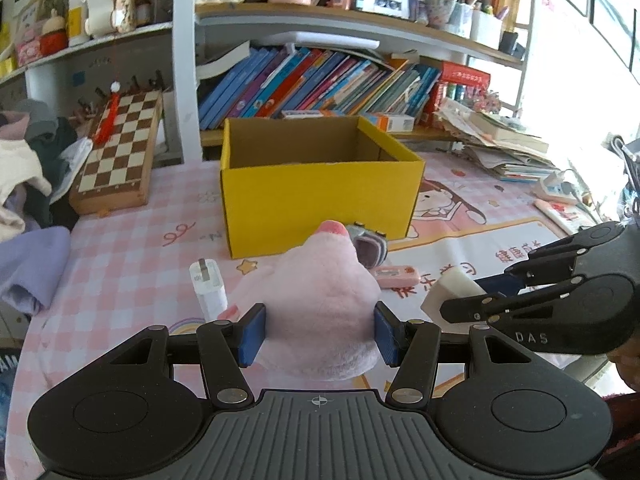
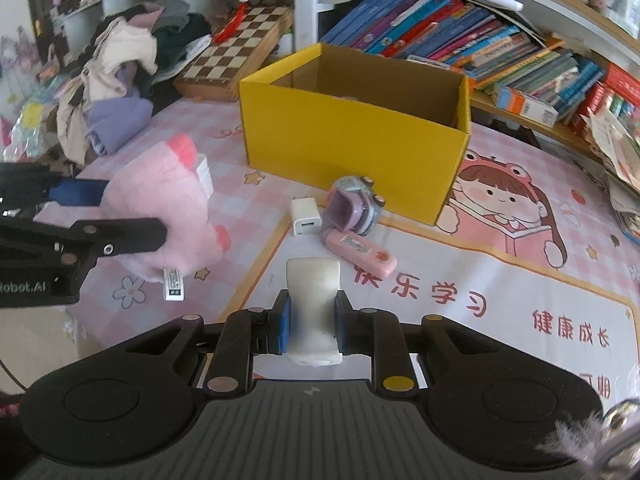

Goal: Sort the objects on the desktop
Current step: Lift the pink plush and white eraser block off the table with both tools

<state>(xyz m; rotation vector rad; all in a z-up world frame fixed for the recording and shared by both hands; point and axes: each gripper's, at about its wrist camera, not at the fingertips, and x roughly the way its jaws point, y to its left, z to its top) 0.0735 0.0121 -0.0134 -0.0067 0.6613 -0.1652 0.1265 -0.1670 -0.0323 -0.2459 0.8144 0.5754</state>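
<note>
Pink plush toy (image 1: 316, 300) sits squeezed between the blue pads of the left tongs (image 1: 320, 334), held up off the bench (image 1: 132, 248). Its long side runs straight out from the tongs, and its rosy tip points ahead at the yellow box (image 1: 320, 200). The left tongs tilt down toward the bench, and they are part way open because the fat toy fills the gap.

White block (image 2: 313, 304) is pinched tight in the right tongs (image 2: 311, 328), which are nearly closed on it. The block's long side also runs straight out from these tongs, toward the box (image 2: 352, 132). I think it is a soft eraser or a clip, but the near end is blurry. The right tongs lean down too, and they sit just beside the left tongs.

Ahead of the right tongs, on the bench, lie a white charger (image 2: 306, 217), a purple watch (image 2: 354, 204) and a pink stick (image 2: 360, 250). The stick lies slanted. The open box stands past them, and a chessboard (image 1: 120, 152) leans beside it.
</note>
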